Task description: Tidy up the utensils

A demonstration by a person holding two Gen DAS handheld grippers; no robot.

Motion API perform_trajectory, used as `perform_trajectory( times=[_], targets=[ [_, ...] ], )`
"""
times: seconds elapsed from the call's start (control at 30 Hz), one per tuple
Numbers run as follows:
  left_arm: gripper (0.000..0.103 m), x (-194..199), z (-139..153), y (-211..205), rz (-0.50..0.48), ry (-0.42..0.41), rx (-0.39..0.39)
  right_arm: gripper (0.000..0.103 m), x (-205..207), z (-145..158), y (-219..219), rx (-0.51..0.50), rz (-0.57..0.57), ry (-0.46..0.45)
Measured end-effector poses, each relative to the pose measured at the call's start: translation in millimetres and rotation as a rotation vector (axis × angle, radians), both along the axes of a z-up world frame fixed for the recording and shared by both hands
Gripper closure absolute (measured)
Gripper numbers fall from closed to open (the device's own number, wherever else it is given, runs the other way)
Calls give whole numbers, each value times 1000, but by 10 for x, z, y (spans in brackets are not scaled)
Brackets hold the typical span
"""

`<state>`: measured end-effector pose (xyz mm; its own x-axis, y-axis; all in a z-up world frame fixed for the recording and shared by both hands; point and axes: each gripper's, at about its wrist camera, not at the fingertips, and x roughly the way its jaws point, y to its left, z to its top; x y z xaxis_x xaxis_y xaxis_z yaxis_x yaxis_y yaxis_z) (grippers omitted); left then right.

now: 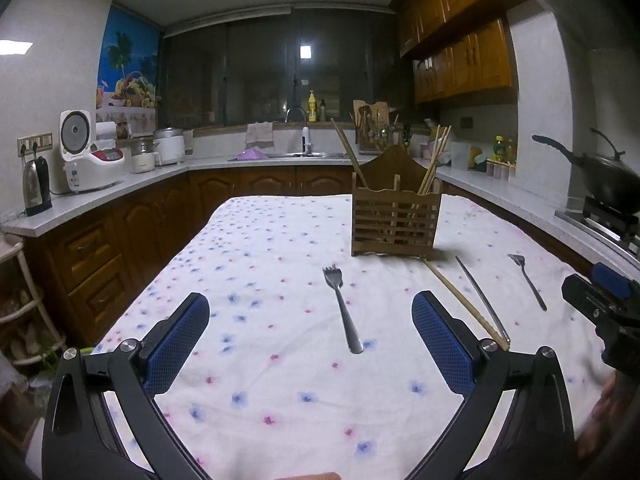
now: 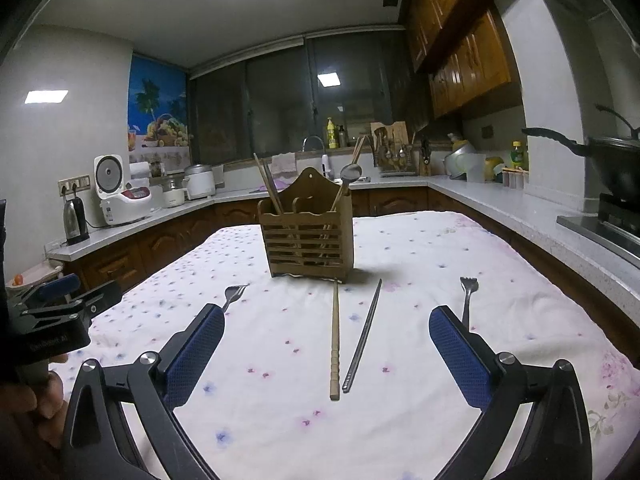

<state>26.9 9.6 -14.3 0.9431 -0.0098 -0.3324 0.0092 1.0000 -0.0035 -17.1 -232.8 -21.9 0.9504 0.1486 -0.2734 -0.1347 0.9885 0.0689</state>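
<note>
I see my left claw [image 1: 310,344] and right claw [image 2: 326,356] both wide open, holding nothing. On the bench [image 2: 420,360], a wooden chopstick [image 2: 334,344], a metal chopstick [image 2: 364,338] and two forks [image 1: 342,308] [image 2: 466,298] lie before the wooden holder [image 2: 306,236].

A floral tablecloth [image 1: 260,264] covers the table. At far left, a white rice cooker [image 1: 86,152] stands on the countertop [image 1: 120,188], with a kettle [image 1: 36,186] just beside it. At right, a black wok [image 1: 608,184] sits on the stove. Wooden cabinets [image 1: 460,52] hang on the right wall.
</note>
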Motion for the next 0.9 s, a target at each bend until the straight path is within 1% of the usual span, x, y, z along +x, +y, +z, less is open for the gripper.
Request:
perform_trajectory(
  times=[0.43,0.9],
  targets=[
    [0,-14,-21,12,3,11,2,0,-10,1,28,-1,7,-3],
    [0,-2,-14,29,13,5,7,0,-22,9,35,-1,8,-3]
  ],
)
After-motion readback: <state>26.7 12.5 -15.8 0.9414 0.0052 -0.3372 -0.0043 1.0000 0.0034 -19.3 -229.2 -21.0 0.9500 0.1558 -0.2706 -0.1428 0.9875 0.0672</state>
